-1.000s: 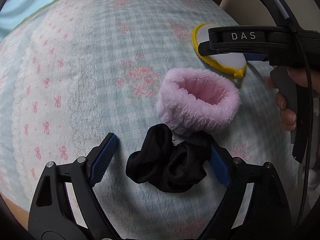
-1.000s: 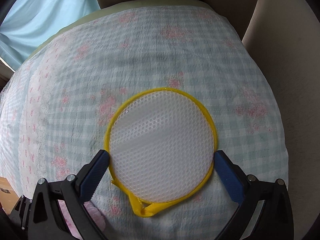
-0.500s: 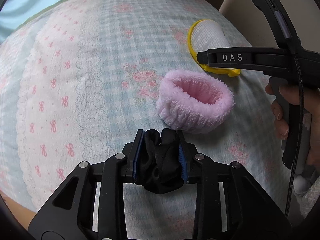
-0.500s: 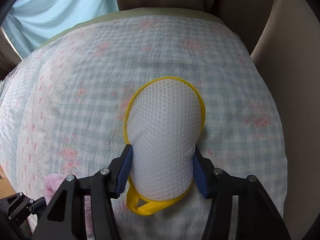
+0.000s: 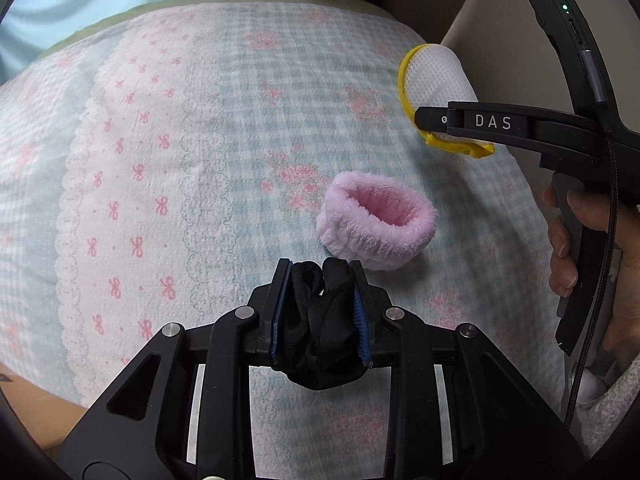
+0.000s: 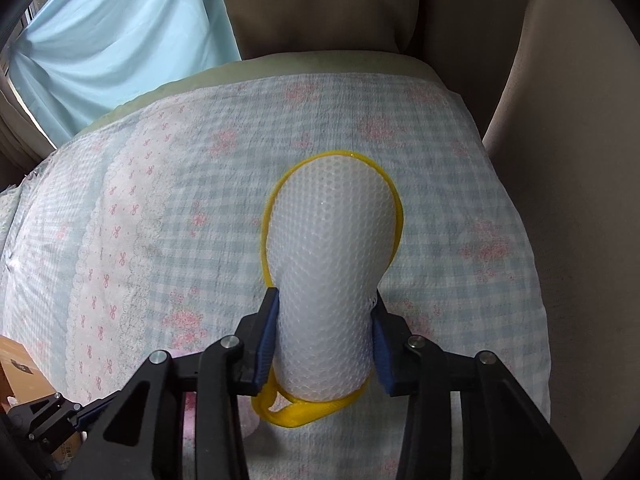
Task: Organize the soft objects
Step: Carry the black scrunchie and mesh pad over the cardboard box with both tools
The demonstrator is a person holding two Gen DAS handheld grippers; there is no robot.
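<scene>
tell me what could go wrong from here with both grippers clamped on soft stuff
1. The left gripper pinches only part of the bunched black fabric scrunchie; a lobe hangs below the pads, so it may slip out when lifted.
2. The right gripper squeezes the white mesh pouch with yellow rim into a narrow waist; it could spring free or stay deformed.
3. The fluffy pink wristband sits just ahead of the left gripper and could get knocked along the checked blanket.

A pastel checked quilt covers a beige armchair, pale blue curtain behind it
</scene>
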